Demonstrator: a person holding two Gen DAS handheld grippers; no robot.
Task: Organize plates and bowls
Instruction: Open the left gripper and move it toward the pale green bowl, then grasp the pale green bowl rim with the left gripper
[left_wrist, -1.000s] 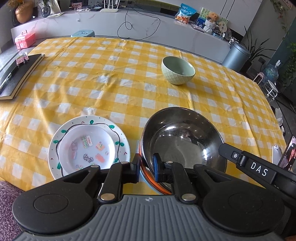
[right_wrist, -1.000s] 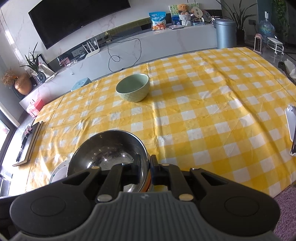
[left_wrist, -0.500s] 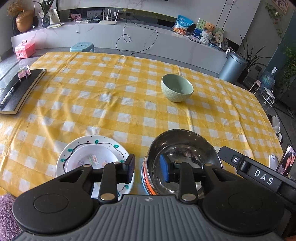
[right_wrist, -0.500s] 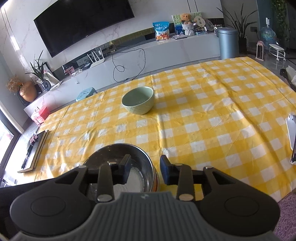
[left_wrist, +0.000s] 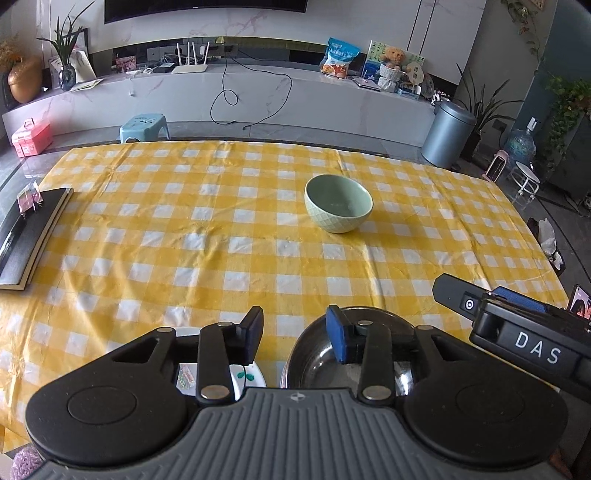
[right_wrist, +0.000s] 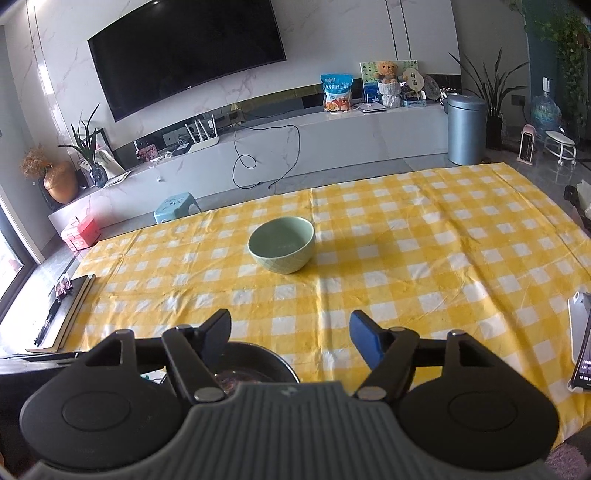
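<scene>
left hand-held gripper (left_wrist: 294, 334) | black, ribbed grey body | blue pads | silver rivets

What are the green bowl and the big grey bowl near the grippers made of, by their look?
Green bowl: probably glazed ceramic; it has a soft sheen and an embossed diamond pattern outside. Grey bowl: likely stainless steel; thin rim, dark mirror-like reflections inside.
</scene>
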